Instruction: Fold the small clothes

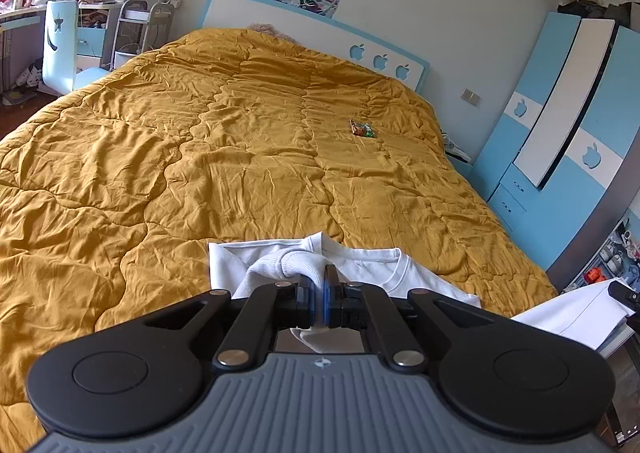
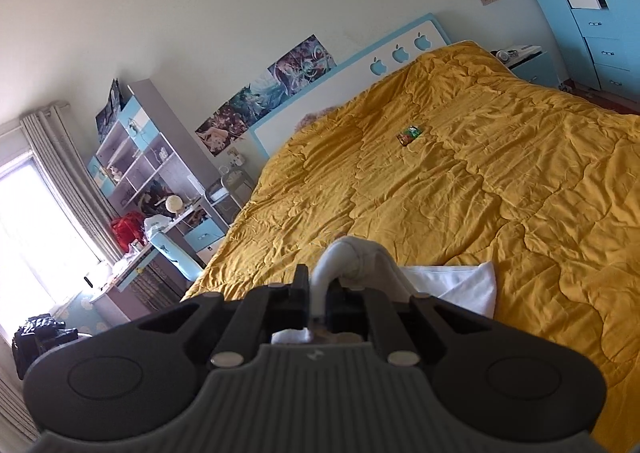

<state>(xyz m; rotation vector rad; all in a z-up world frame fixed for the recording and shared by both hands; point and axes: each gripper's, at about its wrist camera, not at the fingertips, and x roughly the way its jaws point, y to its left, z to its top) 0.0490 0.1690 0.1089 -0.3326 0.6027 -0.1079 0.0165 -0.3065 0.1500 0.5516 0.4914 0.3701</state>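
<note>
A small white shirt [image 1: 372,267] lies on the near edge of the bed's mustard quilt [image 1: 240,157], its neckline showing at the right. My left gripper [image 1: 319,285] is shut on a bunched white edge of the shirt, lifted a little off the quilt. In the right wrist view my right gripper [image 2: 318,293] is shut on another bunched part of the shirt [image 2: 460,285], which trails down onto the quilt [image 2: 480,181]. The right gripper's tip [image 1: 624,293] shows at the left wrist view's right edge, holding white cloth.
A small colourful packet [image 1: 362,129] lies on the quilt toward the headboard [image 1: 304,29]; it also shows in the right wrist view [image 2: 409,135]. A blue and white wardrobe [image 1: 560,141] stands right of the bed. A chair [image 1: 60,49] and cluttered desk stand left.
</note>
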